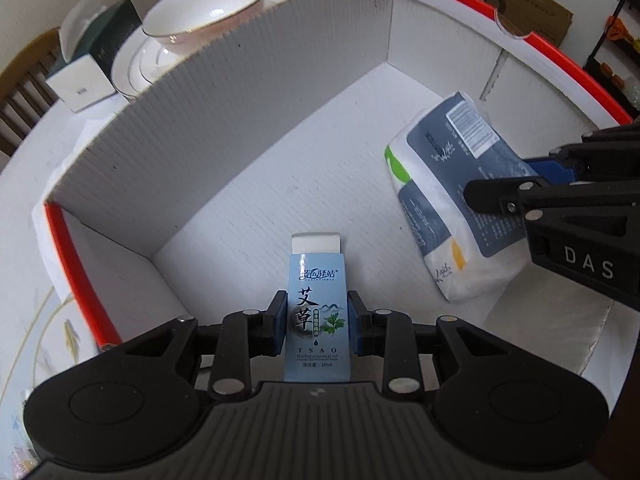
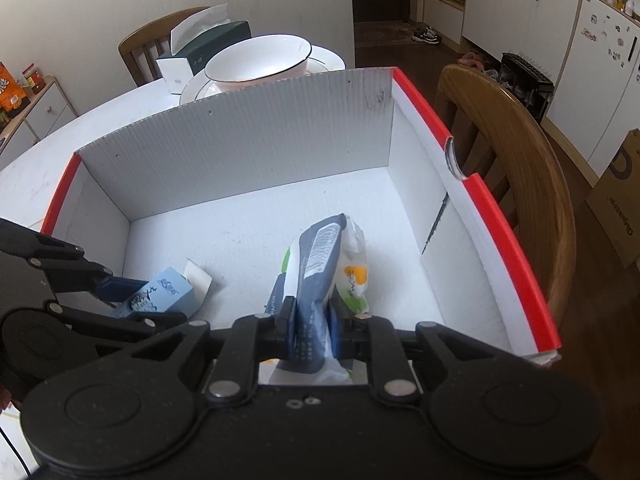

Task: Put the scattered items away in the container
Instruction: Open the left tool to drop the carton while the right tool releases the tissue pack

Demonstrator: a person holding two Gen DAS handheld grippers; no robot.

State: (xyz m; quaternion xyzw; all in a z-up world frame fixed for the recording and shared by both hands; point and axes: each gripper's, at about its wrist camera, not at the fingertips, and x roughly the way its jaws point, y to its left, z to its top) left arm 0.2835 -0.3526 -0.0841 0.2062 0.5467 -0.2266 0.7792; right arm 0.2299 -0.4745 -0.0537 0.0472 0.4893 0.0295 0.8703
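left gripper (image 1: 317, 322) clamps blue oil carton (image 1: 318, 312), right gripper (image 2: 313, 326) clamps tissue pack (image 2: 320, 264), both inside white box (image 1: 224, 128)

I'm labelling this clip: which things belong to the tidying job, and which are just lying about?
Job: red-edged white cardboard box; small pale-blue carton; blue-and-white soft tissue pack.

Lying about: white gold-rimmed bowl; white plates; dark green tissue box; wooden chair.

1. The small blue essential-oil box (image 1: 317, 320), clamped between the left gripper's (image 1: 317, 322) fingers, reads "艾草", "TSAO" and "10ml".
2. The right gripper (image 1: 496, 196), right of those fingers, bears white letters "DAS".
3. The tissue pack (image 2: 316, 264) between the right gripper's fingers shows "PAPER".
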